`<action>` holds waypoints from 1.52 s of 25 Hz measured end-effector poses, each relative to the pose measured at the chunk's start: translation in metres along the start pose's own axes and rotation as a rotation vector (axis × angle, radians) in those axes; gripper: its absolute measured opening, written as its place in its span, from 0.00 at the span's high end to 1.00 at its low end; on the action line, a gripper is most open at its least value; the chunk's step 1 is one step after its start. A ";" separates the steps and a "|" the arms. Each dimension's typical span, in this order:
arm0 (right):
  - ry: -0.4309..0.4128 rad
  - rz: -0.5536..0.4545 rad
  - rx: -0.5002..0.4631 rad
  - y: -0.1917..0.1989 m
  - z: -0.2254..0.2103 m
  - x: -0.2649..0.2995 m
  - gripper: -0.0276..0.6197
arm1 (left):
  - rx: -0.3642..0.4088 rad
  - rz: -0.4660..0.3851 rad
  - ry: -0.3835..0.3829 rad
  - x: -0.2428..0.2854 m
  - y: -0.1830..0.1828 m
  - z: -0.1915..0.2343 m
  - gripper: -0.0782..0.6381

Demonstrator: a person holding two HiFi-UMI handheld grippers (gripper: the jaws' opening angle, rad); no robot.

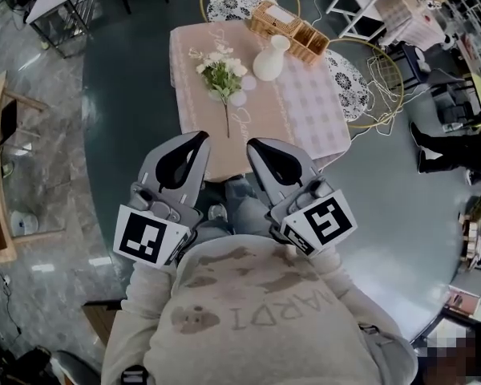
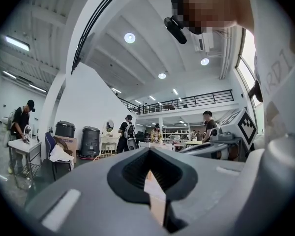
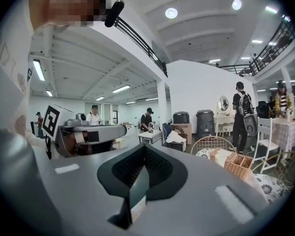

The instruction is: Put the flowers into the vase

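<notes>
A bunch of white flowers [image 1: 222, 74] with a long thin stem lies flat on the pink tablecloth [image 1: 305, 115]. To its right stands a white vase [image 1: 271, 61], upright and empty-looking. My left gripper [image 1: 199, 139] and right gripper [image 1: 255, 146] are held side by side close to my chest, short of the table's near edge and apart from the flowers. Both point toward the table. In the left gripper view the left gripper [image 2: 150, 173] has its jaws together on nothing. The right gripper [image 3: 140, 173] looks the same in its own view.
A wicker basket [image 1: 289, 29] sits at the table's far edge behind the vase, and the wicker basket [image 3: 238, 165] also shows in the right gripper view. Round wire chairs [image 1: 361, 83] flank the table. People stand around the hall in the background.
</notes>
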State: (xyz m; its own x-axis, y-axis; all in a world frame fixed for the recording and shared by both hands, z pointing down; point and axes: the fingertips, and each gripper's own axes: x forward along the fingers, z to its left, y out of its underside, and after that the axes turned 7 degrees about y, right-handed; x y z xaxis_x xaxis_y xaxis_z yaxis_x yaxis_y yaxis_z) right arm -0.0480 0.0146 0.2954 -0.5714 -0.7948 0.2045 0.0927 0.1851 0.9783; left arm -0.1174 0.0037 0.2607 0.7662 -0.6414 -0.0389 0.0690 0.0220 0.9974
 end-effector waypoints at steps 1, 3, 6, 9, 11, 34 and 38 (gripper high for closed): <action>-0.001 0.007 0.002 0.001 -0.003 0.005 0.91 | 0.001 0.001 -0.004 0.001 0.000 0.003 0.89; -0.003 0.026 0.007 0.004 -0.010 0.017 0.91 | 0.004 0.006 -0.013 0.004 0.000 0.010 0.89; -0.005 0.069 0.014 0.015 -0.021 0.037 0.91 | 0.004 0.012 -0.025 0.010 0.000 0.022 0.89; -0.003 0.120 0.032 0.029 -0.034 0.056 0.91 | -0.001 0.016 -0.040 0.018 0.001 0.034 0.89; 0.000 0.161 0.052 0.040 -0.043 0.070 0.91 | -0.004 0.018 -0.050 0.025 0.002 0.042 0.89; 0.047 0.754 0.332 0.237 -0.131 0.199 0.80 | -0.106 0.121 -0.149 0.086 0.045 0.110 0.89; 0.051 0.832 0.394 0.262 -0.140 0.209 0.78 | -0.114 0.148 -0.164 0.091 0.053 0.117 0.89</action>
State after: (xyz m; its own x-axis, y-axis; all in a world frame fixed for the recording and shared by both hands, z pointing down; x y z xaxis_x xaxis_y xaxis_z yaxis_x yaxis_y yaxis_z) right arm -0.0288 -0.1842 0.5987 -0.4071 -0.3400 0.8477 0.1679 0.8845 0.4354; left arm -0.1187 -0.1439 0.3171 0.6600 -0.7404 0.1268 0.0427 0.2055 0.9777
